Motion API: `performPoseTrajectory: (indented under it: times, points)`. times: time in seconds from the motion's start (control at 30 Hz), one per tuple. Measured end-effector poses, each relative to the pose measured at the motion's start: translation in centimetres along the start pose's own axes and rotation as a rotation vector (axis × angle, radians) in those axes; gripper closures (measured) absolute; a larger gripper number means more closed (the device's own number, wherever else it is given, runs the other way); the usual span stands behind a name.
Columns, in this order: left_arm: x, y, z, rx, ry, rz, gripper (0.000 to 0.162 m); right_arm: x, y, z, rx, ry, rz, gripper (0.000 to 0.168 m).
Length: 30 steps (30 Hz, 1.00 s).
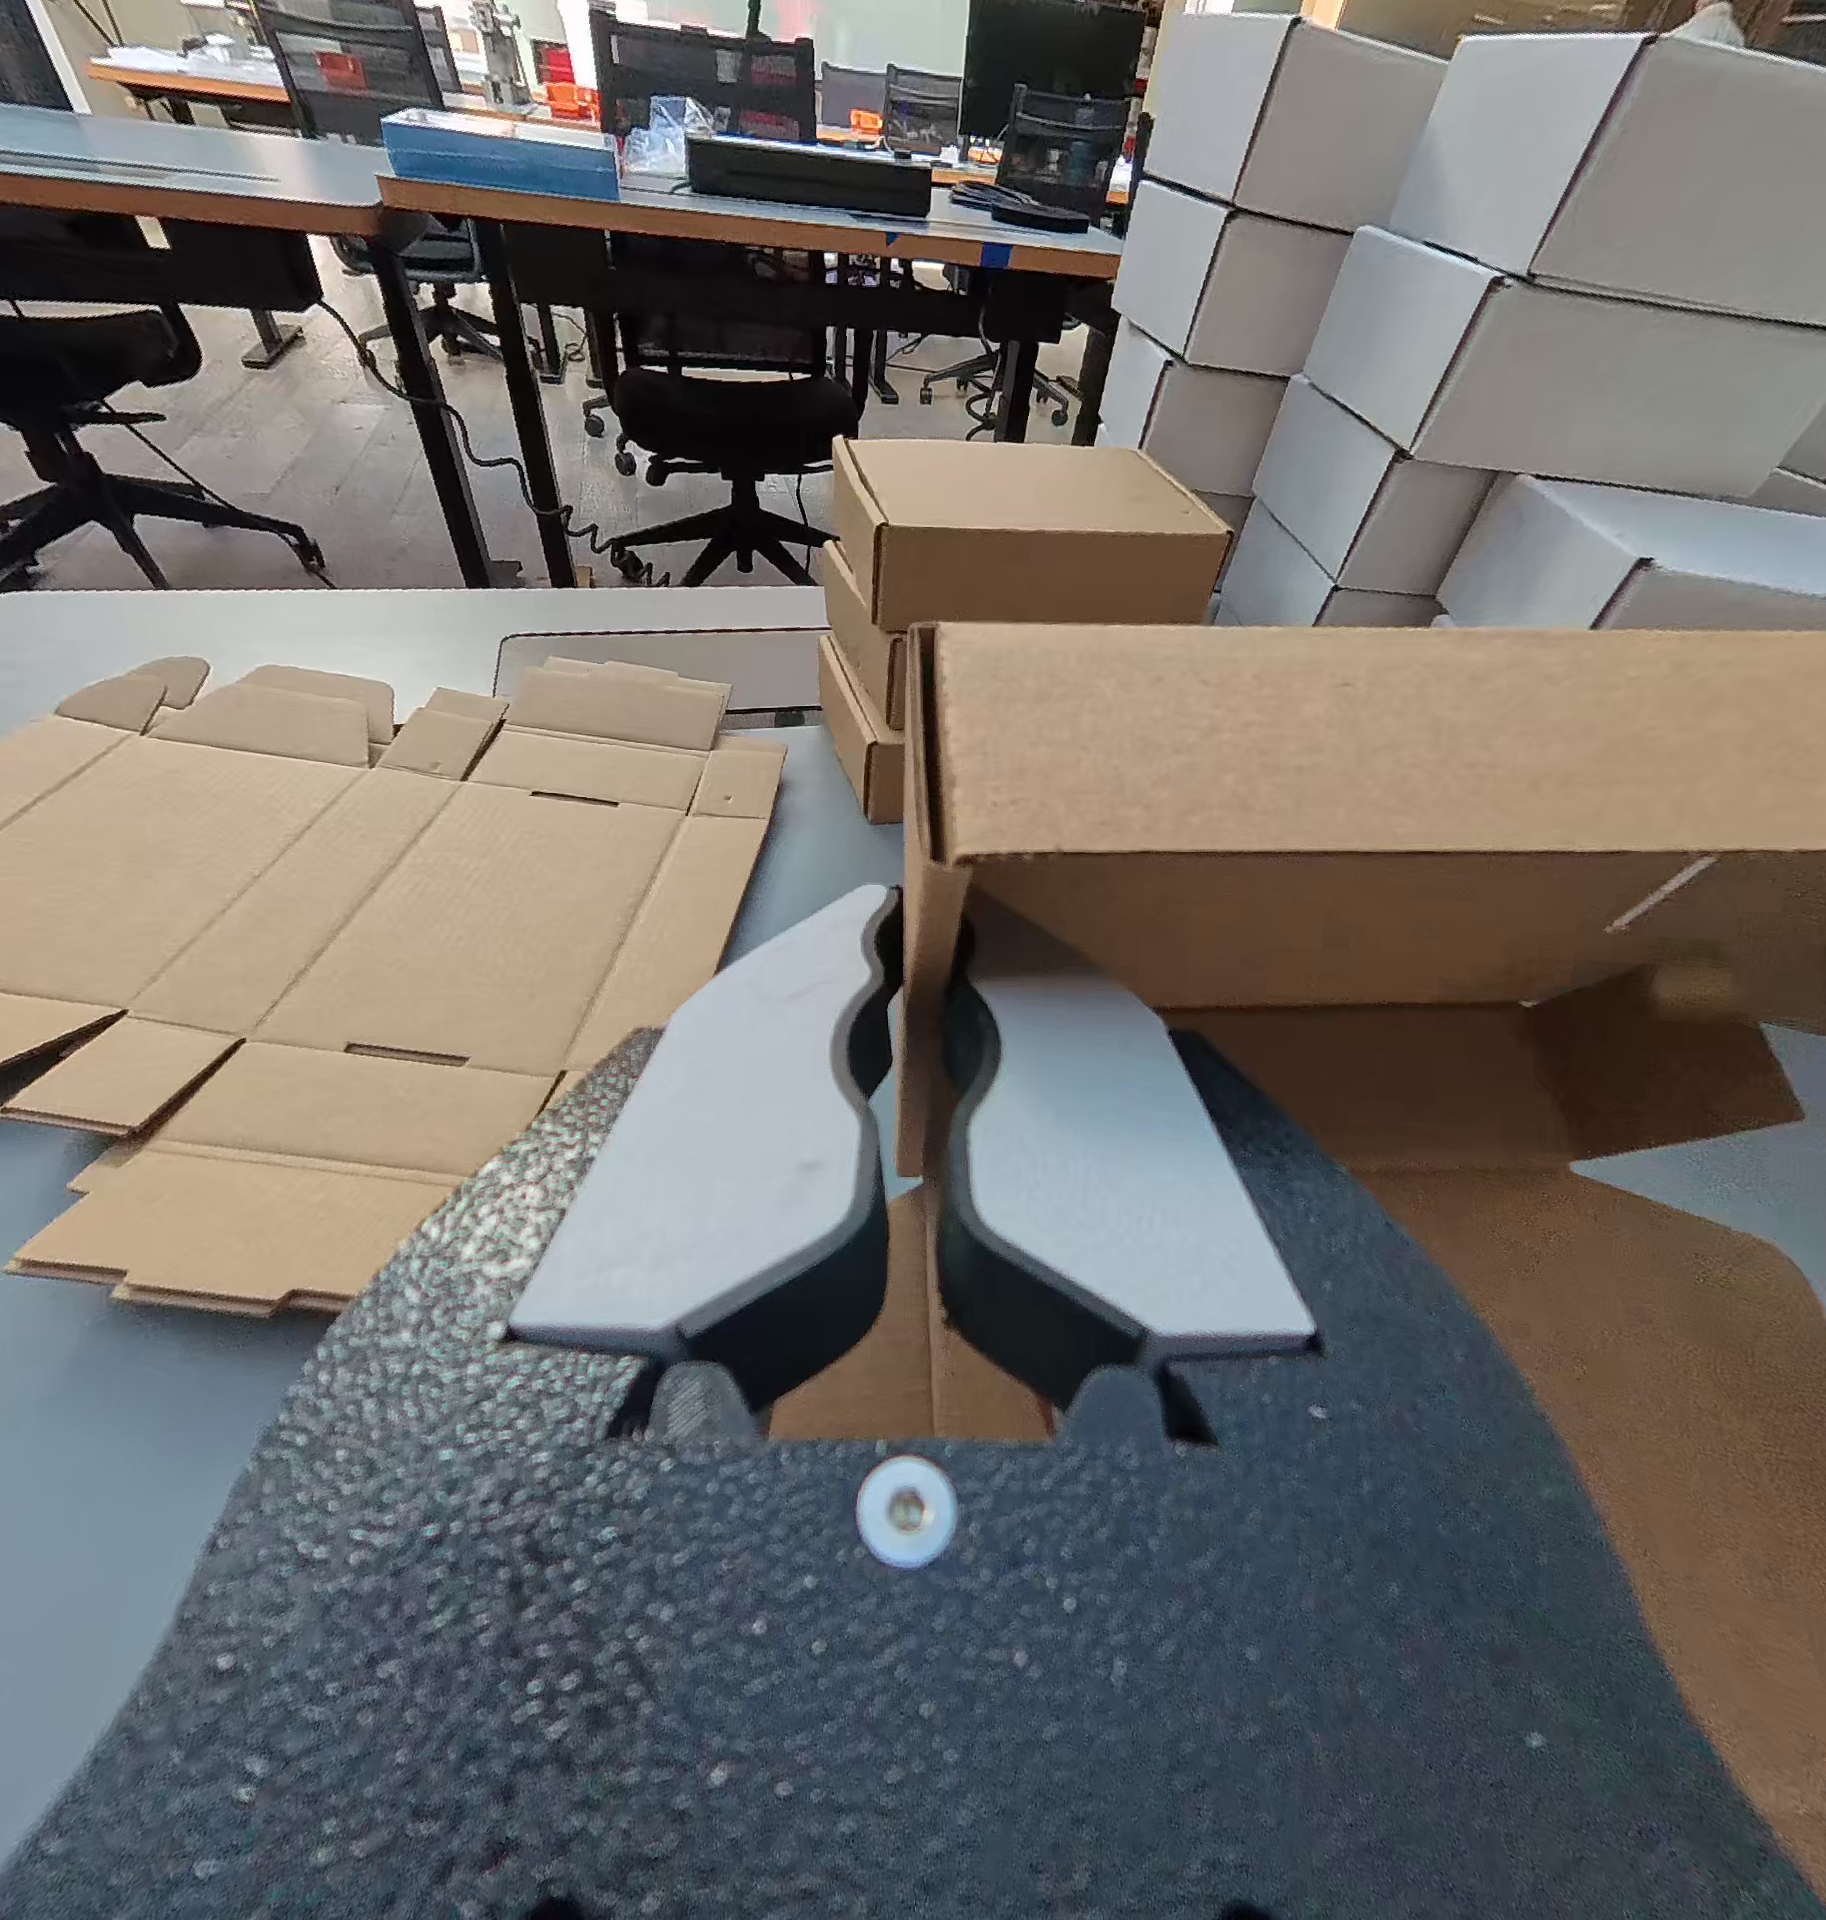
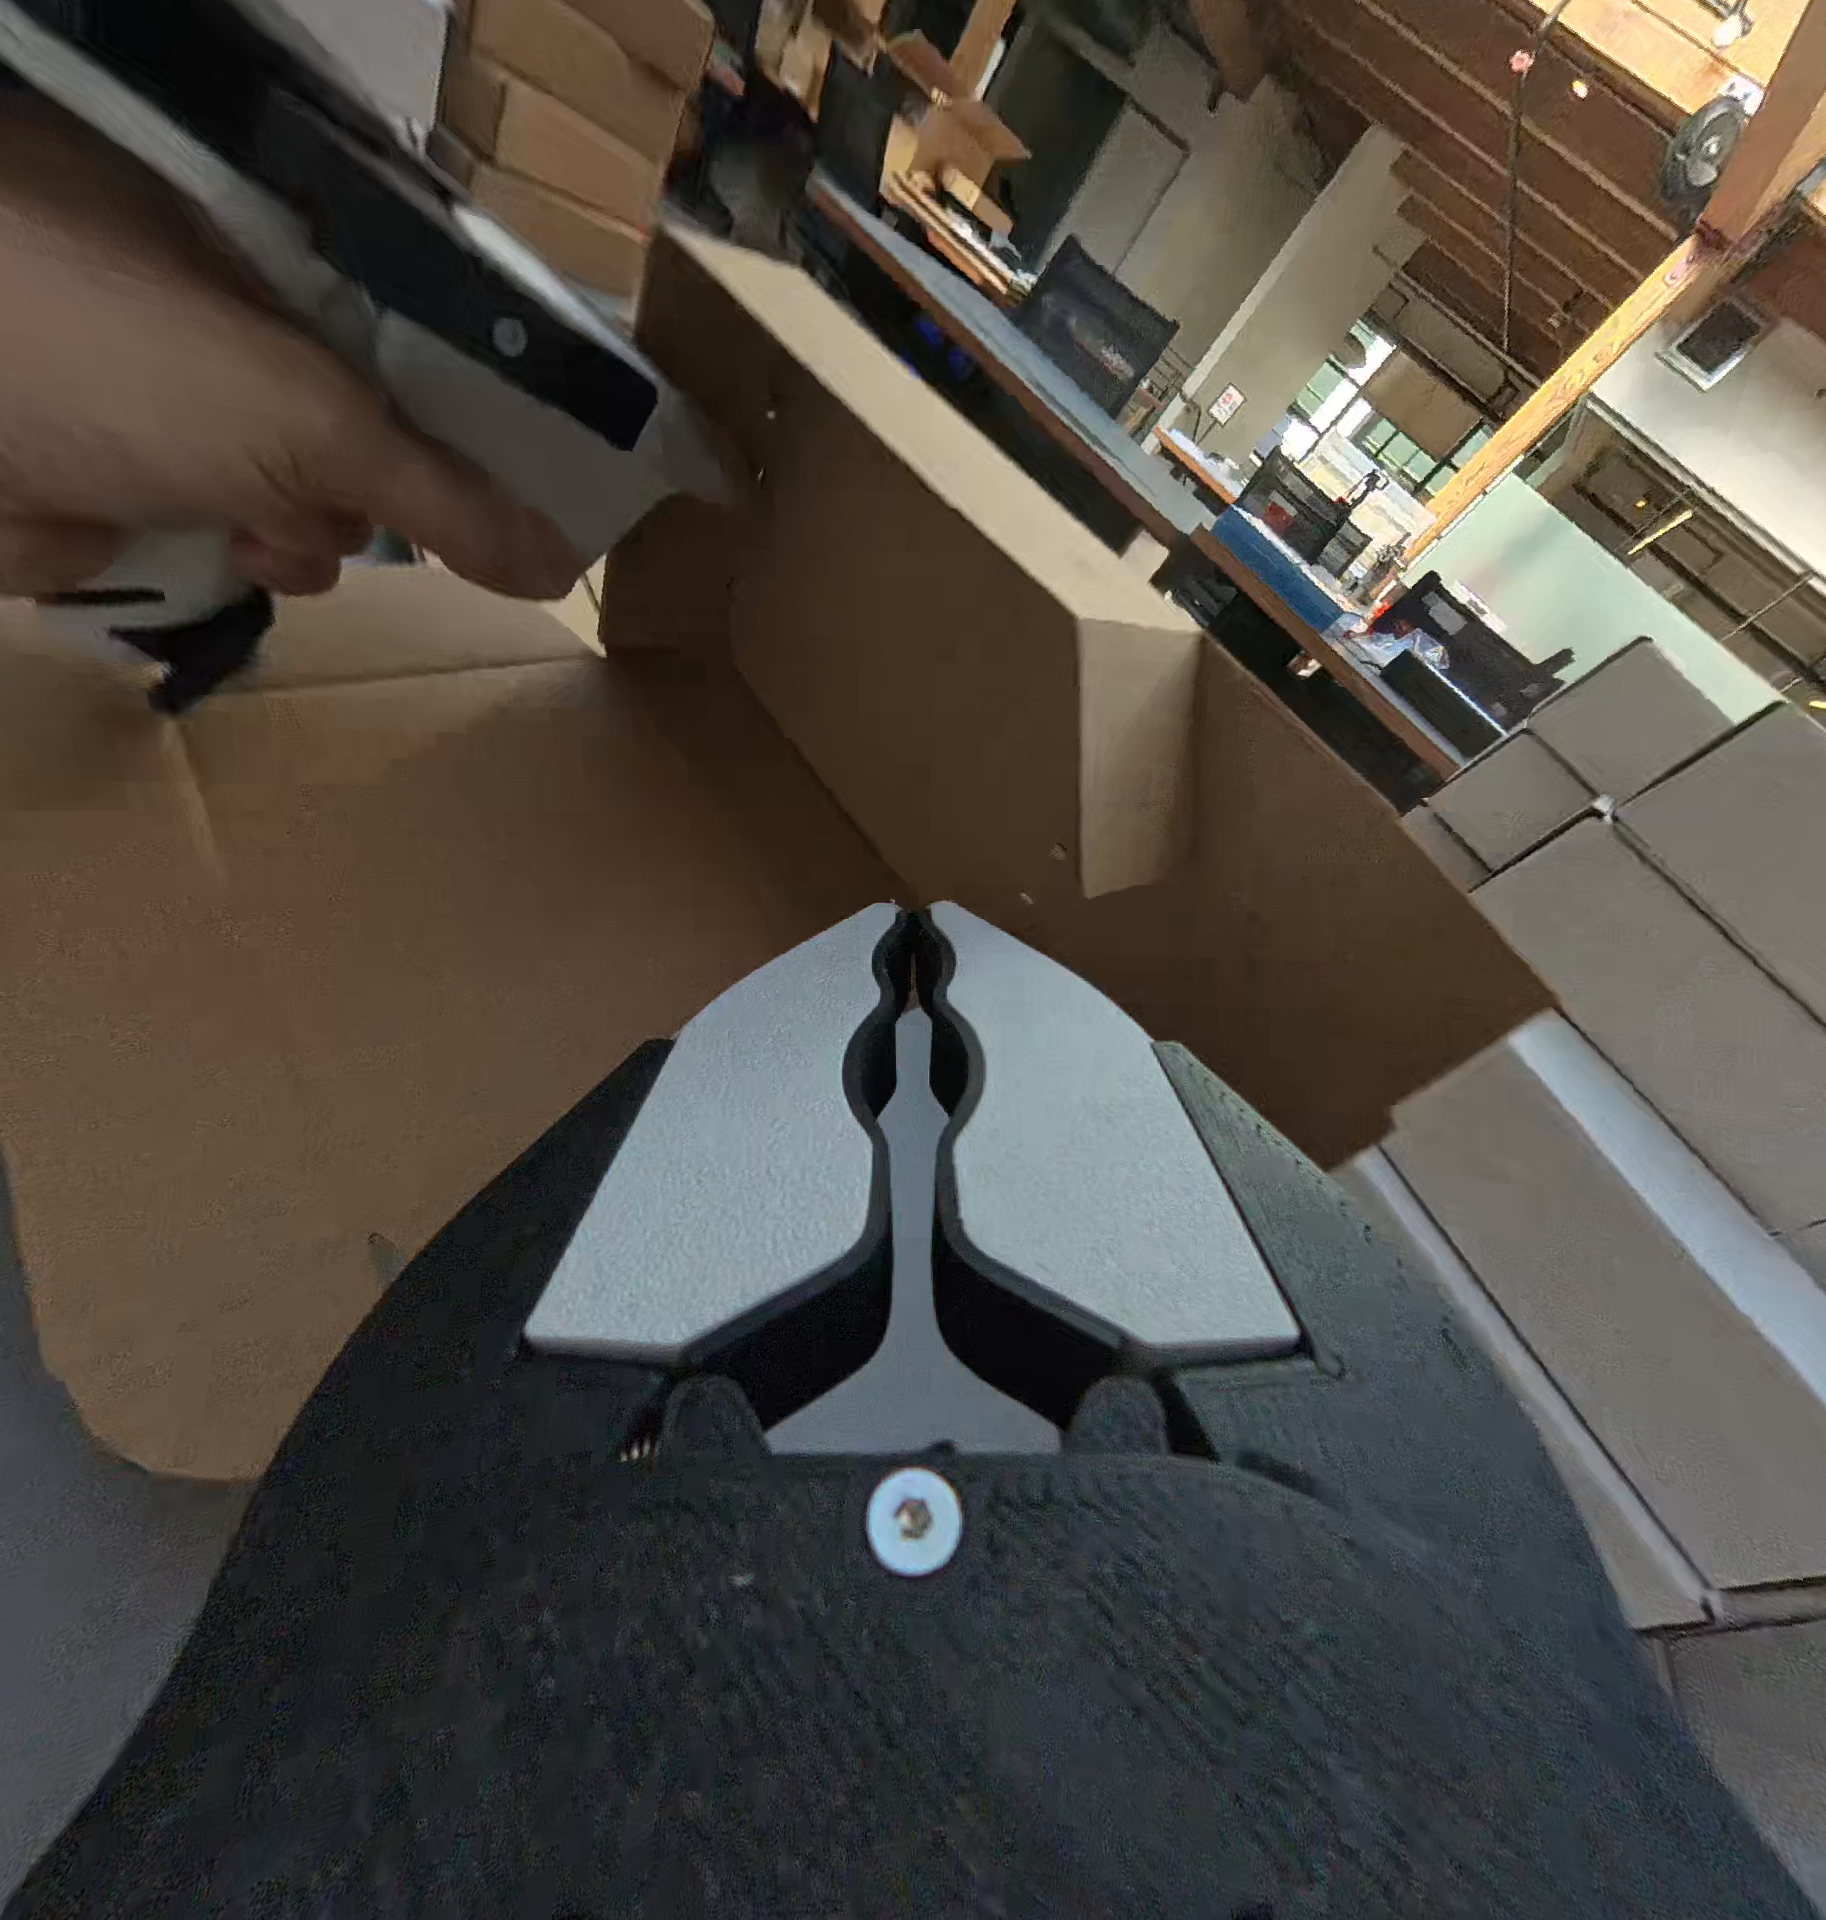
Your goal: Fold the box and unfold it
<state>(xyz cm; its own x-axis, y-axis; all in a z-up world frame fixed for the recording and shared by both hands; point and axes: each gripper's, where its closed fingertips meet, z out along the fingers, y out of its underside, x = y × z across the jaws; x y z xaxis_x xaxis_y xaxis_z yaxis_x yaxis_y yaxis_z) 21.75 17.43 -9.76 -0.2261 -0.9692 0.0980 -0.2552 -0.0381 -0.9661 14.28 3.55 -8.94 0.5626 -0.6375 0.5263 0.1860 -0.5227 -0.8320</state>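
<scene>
The brown cardboard box [image 1: 1408,748] is partly folded, with its long back wall standing and its base flat on the table. My left gripper [image 1: 924,935] is shut on the box's upright left side flap [image 1: 919,1049], which runs between the fingers. In the right wrist view the box [image 2: 940,644] stands ahead. My right gripper [image 2: 914,920] is shut and holds nothing, its tips at the foot of the box's wall near the right corner flap [image 2: 1304,935]. The left gripper [image 2: 680,468], held by a hand [image 2: 161,416], shows there at the upper left.
A pile of flat cardboard blanks [image 1: 317,935] lies left of the box on the grey table [image 1: 109,1403]. A stack of folded brown boxes [image 1: 1023,540] stands behind. White boxes [image 1: 1511,312] are piled at the right, close to the box. Desks and chairs stand beyond.
</scene>
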Motion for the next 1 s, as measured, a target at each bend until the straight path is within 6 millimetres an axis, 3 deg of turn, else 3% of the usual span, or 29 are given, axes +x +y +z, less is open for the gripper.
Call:
performPoseTrajectory:
  times: [0.1, 0.2, 0.27, 0.33, 0.4, 0.5, 0.73, 0.9, 1.0]
  points:
    - [-1.2, 0.1, -0.2, 0.001, 0.009, -0.017, 0.158, 4.2, -0.4, -2.6, 0.135, 0.077, 0.293, 0.148]
    - [-1.8, 0.3, -0.4, -0.01, 0.031, -0.023, 0.158, 9.4, 1.9, -4.7, 0.15, 0.248, 0.404, 0.136]
    - [-1.6, 0.5, -0.5, -0.019, 0.054, -0.025, 0.158, 11.3, 3.5, -4.8, 0.104, 0.263, 0.438, 0.131]
    - [-1.1, 0.5, -0.5, -0.026, 0.085, -0.032, 0.158, 11.9, 4.0, -3.9, 0.098, 0.203, 0.473, 0.125]
    - [-0.3, 0.5, -0.4, -0.03, 0.12, -0.041, 0.158, 11.8, 3.7, -2.8, 0.096, 0.122, 0.498, 0.12]
    - [0.6, 0.5, -0.3, -0.044, 0.156, -0.035, 0.158, 10.4, 2.2, -1.4, 0.136, -0.028, 0.508, 0.131]
    - [0.1, 0.5, 0.0, -0.056, 0.142, -0.035, 0.157, 4.8, -0.1, -0.7, 0.123, -0.339, 0.359, 0.151]
    - [-0.3, 0.4, 0.1, -0.055, 0.122, -0.044, 0.156, 2.7, -0.6, -0.5, 0.106, -0.395, 0.306, 0.168]
    - [-0.3, 0.5, 0.3, -0.058, 0.122, -0.057, 0.156, 1.2, -0.9, -0.5, 0.097, -0.432, 0.266, 0.168]
